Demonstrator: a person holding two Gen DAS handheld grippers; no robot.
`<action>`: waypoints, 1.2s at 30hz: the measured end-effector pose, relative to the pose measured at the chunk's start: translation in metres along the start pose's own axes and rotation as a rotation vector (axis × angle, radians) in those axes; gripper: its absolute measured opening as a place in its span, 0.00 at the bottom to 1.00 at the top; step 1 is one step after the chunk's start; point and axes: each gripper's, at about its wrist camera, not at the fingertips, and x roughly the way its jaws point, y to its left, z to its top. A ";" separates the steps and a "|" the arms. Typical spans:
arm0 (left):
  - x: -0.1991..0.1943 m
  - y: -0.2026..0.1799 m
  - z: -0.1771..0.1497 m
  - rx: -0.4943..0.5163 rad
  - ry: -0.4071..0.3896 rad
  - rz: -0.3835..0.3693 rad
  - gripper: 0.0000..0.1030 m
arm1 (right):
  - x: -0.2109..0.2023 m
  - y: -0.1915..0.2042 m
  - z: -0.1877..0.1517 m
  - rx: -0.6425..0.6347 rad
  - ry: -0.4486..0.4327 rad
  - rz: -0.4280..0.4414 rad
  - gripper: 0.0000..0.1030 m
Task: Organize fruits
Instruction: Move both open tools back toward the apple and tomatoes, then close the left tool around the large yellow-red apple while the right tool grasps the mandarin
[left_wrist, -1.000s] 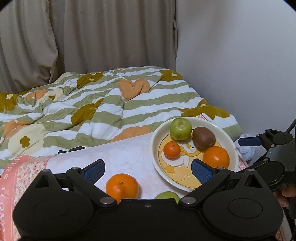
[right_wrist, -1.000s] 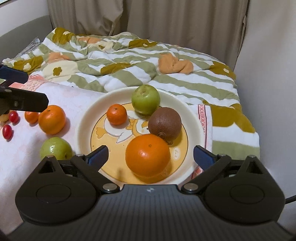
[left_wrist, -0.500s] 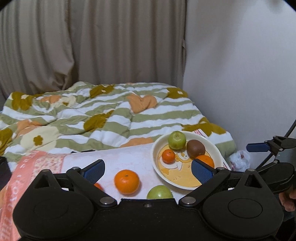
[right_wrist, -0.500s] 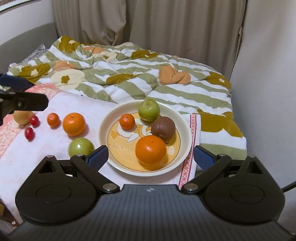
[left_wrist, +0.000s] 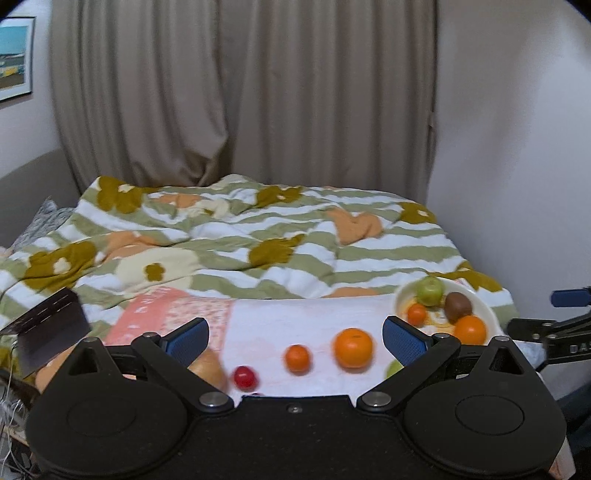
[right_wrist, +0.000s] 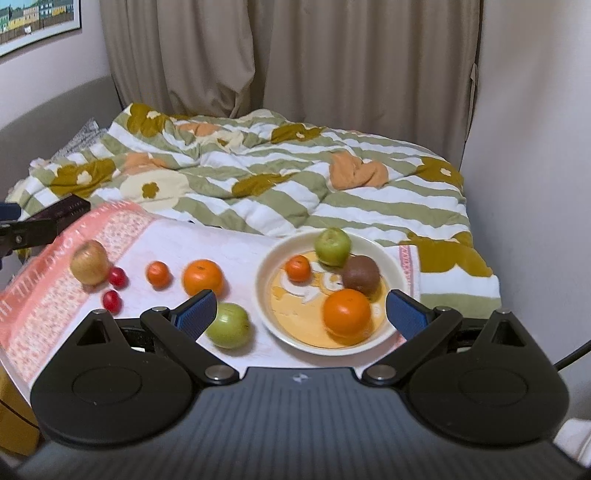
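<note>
A cream plate holds a green apple, a kiwi, a small mandarin and a large orange. On the cloth to its left lie a green apple, an orange, a mandarin, two red cherry tomatoes and a yellowish apple. My right gripper is open and empty, held back above the plate's near edge. My left gripper is open and empty, held back above the loose orange and mandarin.
The fruit lies on a white and pink towel at the foot of a bed with a striped floral quilt. Curtains hang behind, and a wall stands close on the right. A dark flat object sticks up at far left.
Both grippers have drawn back and up from the plate. The left one has also swung left, so more loose fruit shows. Both stay open and empty.
</note>
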 end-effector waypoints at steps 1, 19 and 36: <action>-0.002 0.010 -0.001 -0.008 -0.002 0.000 0.99 | -0.001 0.006 0.000 0.001 -0.001 -0.004 1.00; 0.024 0.132 -0.020 0.115 0.056 -0.055 1.00 | 0.021 0.132 -0.001 0.101 -0.010 -0.058 1.00; 0.127 0.143 -0.060 0.265 0.183 -0.176 1.00 | 0.138 0.176 -0.029 0.089 0.079 -0.026 1.00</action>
